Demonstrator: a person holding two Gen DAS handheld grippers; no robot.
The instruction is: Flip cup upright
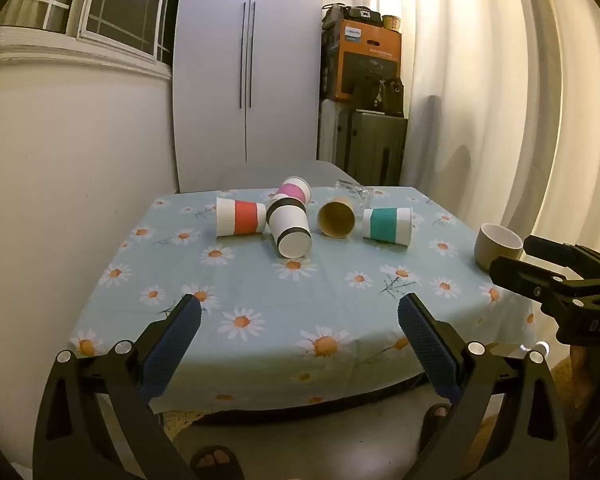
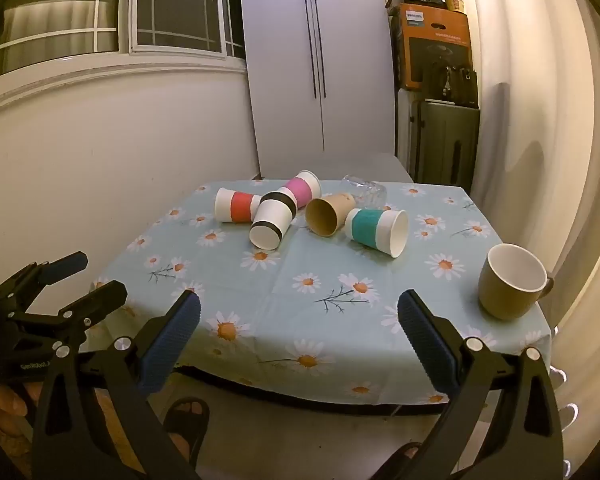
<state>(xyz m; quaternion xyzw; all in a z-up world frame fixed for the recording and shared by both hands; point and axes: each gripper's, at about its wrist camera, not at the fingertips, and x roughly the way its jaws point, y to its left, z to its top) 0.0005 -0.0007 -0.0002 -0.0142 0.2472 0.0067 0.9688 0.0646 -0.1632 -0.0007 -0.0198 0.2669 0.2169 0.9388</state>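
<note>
Several paper cups lie on their sides at the far middle of the table: a red-banded cup [image 1: 238,217] [image 2: 238,205], a black-banded cup [image 1: 289,227] [image 2: 273,218], a pink-banded cup [image 1: 295,191] [image 2: 303,188], a plain brown cup [image 1: 336,217] [image 2: 328,214] and a teal-banded cup [image 1: 388,225] [image 2: 377,227]. A clear glass [image 1: 352,192] [image 2: 365,191] lies behind them. A tan mug [image 1: 497,245] [image 2: 513,281] stands upright at the right edge. My left gripper [image 1: 299,312] and right gripper [image 2: 299,311] are open and empty, over the table's near edge.
The table [image 1: 260,288] has a light blue daisy cloth. A white wardrobe [image 1: 248,72], stacked boxes and a suitcase [image 1: 364,80] stand behind it, with a curtain [image 1: 500,100] at the right. The person's sandalled feet [image 2: 184,416] are below the near edge.
</note>
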